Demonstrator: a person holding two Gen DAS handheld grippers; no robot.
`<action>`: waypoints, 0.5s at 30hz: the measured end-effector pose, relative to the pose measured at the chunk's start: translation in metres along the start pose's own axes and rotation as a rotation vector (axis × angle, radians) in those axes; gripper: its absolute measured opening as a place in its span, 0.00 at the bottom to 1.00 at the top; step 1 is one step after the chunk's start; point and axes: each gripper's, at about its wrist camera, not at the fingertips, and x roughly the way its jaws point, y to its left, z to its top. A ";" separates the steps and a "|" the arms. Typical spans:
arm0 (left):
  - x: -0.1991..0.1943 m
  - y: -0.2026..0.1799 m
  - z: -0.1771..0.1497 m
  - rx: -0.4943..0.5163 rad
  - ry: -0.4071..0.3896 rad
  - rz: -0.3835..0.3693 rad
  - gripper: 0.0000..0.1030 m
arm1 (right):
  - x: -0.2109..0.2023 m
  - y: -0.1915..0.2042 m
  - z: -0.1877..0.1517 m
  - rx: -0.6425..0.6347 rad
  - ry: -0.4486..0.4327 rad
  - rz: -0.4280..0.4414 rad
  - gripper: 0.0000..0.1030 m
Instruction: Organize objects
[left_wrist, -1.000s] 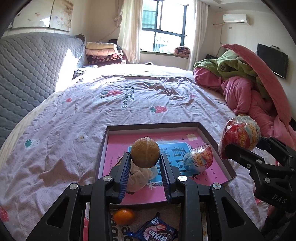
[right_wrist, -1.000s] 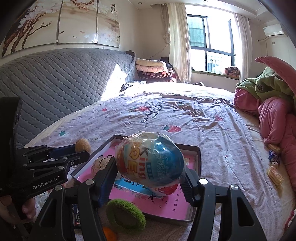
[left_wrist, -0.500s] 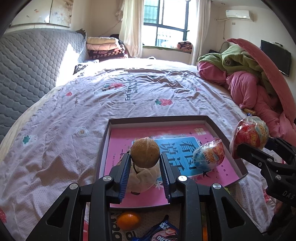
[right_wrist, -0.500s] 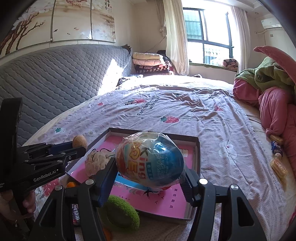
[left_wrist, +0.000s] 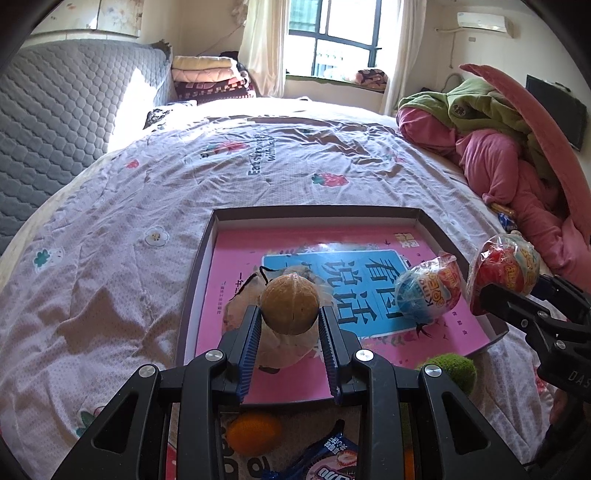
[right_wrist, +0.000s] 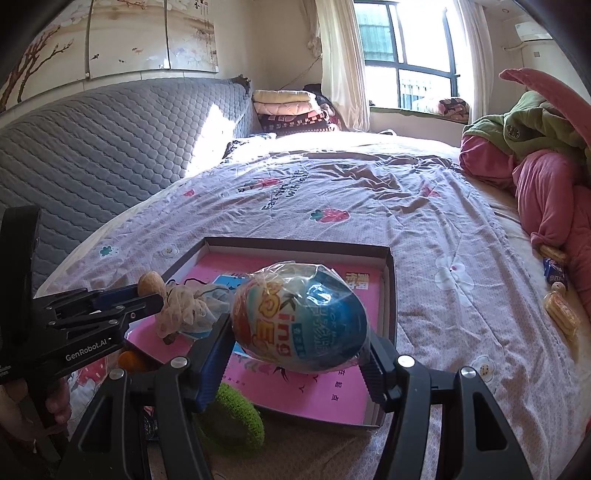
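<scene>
My left gripper is shut on a brown walnut and holds it above the near left part of a shallow box lined with a pink book. A beige mesh pouch lies in the box under it. A wrapped toy egg rests in the box at the right. My right gripper is shut on a second wrapped toy egg, held above the box's near edge. In the left wrist view it shows at the right.
A green fuzzy ball, an orange and a snack packet lie on the bed just before the box. Pink and green bedding is piled at the right. Small snacks lie on the sheet at the right.
Both grippers have moved forward and tilted down over the box, which now fills more of each view. Each keeps its hold: walnut in the left, egg in the right.
</scene>
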 end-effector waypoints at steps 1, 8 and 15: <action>0.001 -0.001 -0.002 0.003 0.003 0.000 0.32 | 0.001 0.000 -0.001 0.002 0.006 0.003 0.61; 0.012 -0.004 -0.008 0.010 0.039 -0.010 0.32 | 0.012 -0.007 -0.011 0.020 0.062 0.001 0.61; 0.019 -0.004 -0.011 0.011 0.052 -0.016 0.32 | 0.024 -0.011 -0.018 0.033 0.115 0.007 0.61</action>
